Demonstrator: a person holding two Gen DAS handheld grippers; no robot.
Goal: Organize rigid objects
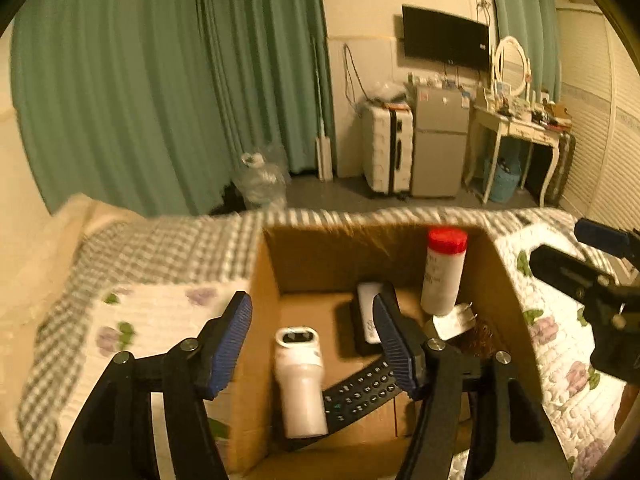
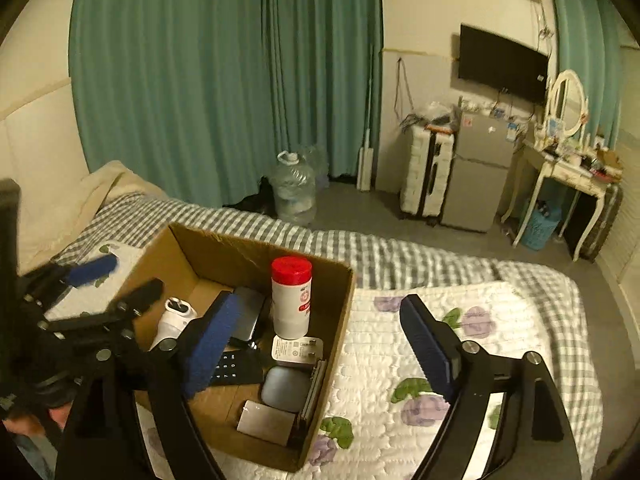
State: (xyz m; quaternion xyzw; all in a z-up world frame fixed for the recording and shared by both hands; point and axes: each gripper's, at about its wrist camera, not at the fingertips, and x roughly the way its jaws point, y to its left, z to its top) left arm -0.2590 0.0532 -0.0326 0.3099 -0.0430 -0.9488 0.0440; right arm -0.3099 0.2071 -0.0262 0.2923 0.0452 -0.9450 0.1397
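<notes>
Looks like a drop-off step w/ the cardboard box (image 2: 328, 344) on the bed (image 2: 460, 320): left gripper (image 1: 316, 336) hangs over the box's left side, jaws apart, nothing pressed between the pads, and a white bottle (image 1: 300, 384) lies below it on the box floor, resting partly on a black remote (image 1: 360, 392). Right gripper (image 2: 320, 348) is also spread wide and empty, one finger over the box, the other out over the quilt. Box already holds an upright red-capped bottle (image 2: 291, 300), a white charger (image 2: 297, 350) and a grey case (image 2: 286, 388). Judging by this, the bottle is placed; next move prob. calls for lifting the left gripper clear w/o clipping the box wall, then finding another loose item, tho none shows on the bed in either view. Left view shows the bottle's cap end and remote keys close up; right view alone shows the grey case, a flat silvery item (image 2: 266, 422) & the box's near corner
</notes>
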